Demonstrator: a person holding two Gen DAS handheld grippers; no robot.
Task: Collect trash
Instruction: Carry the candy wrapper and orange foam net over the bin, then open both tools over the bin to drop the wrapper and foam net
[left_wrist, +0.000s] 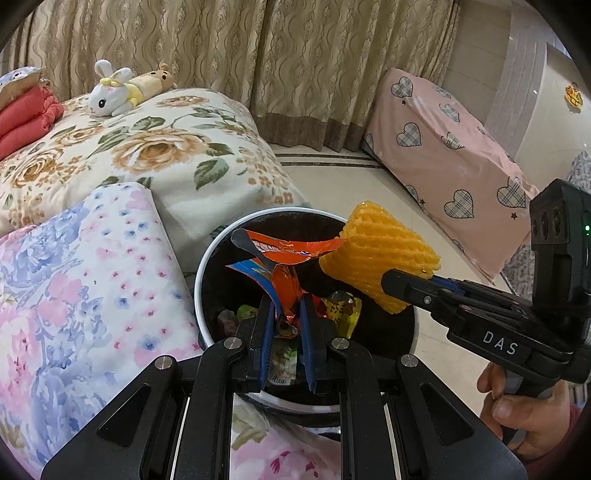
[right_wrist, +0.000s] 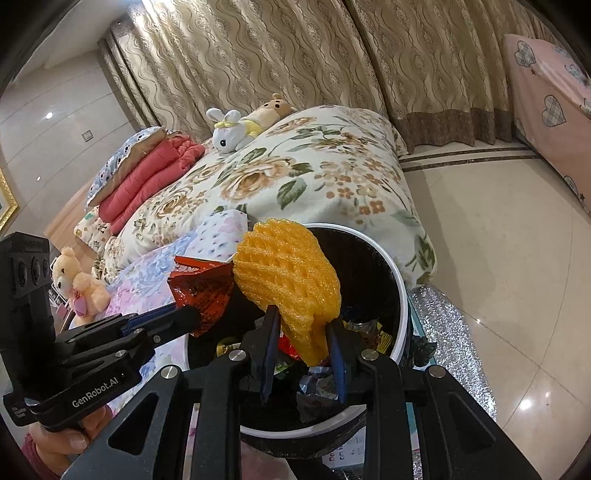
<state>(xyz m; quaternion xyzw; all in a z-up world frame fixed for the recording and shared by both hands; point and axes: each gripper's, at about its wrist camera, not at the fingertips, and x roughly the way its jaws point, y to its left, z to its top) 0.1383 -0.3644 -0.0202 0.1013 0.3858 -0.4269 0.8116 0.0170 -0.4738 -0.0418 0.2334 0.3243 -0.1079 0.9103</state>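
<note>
With our left gripper (left_wrist: 286, 314) clamped on the orange snack wrapper (left_wrist: 291, 254) and our right gripper (right_wrist: 303, 343) on the yellow foam net (right_wrist: 288, 273), we should release both squarely over the trash bin (left_wrist: 199, 291) at lower centre.

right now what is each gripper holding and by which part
The left gripper pinches an orange snack wrapper by its lower end. The right gripper clamps a yellow foam net by its bottom edge. Both hang over the bin.

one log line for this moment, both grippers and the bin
left gripper: shut on orange wrapper | right gripper: shut on yellow foam net | both over trash bin | nothing released yet
</note>
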